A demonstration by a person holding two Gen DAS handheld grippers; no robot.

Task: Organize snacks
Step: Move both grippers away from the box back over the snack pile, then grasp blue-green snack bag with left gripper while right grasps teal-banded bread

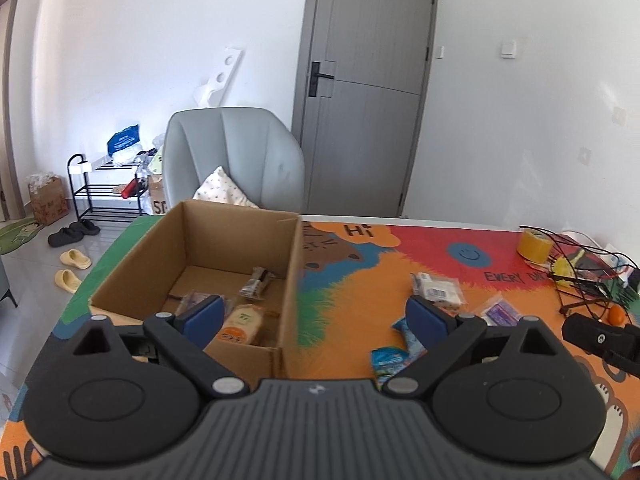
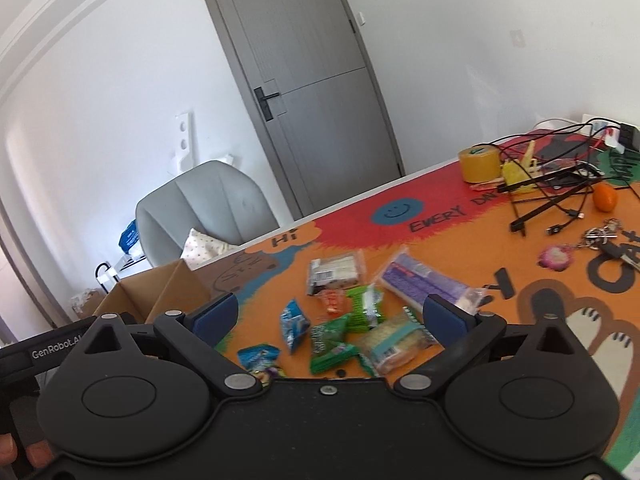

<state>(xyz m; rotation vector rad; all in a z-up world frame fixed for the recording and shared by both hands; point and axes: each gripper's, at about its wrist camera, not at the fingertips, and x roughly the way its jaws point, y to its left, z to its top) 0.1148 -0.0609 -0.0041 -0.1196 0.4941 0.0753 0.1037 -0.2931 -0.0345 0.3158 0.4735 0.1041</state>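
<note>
Left wrist view: my left gripper (image 1: pixel 314 316) is hanging wide open with nothing between its pads, straddling the right wall of the cardboard box (image 1: pixel 294 280). Box is sitting at the left end of the colourful mat (image 1: pixel 352 280), its long axis running away from me. Three wrapped snacks are lying on its floor, an orange-labelled bread pack (image 1: pixel 242 324) nearest my left pad. Right of the box, a white barcode pack (image 1: pixel 438 290) and blue packets (image 1: pixel 386 360) are lying loose on the mat near my right pad.

Right wrist view: my right gripper (image 2: pixel 334 316) is standing wide open, holding nothing, jaws not pressing on anything. Snack pile is lying directly ahead between the pads: green packets (image 2: pixel 332 340), a pale cracker pack (image 2: pixel 394 344), a small orange packet (image 2: pixel 332 302). A long purple pack (image 2: pixel 424 280) is lying on a diagonal, its near end by my right pad. Box corner is showing far left.
</note>
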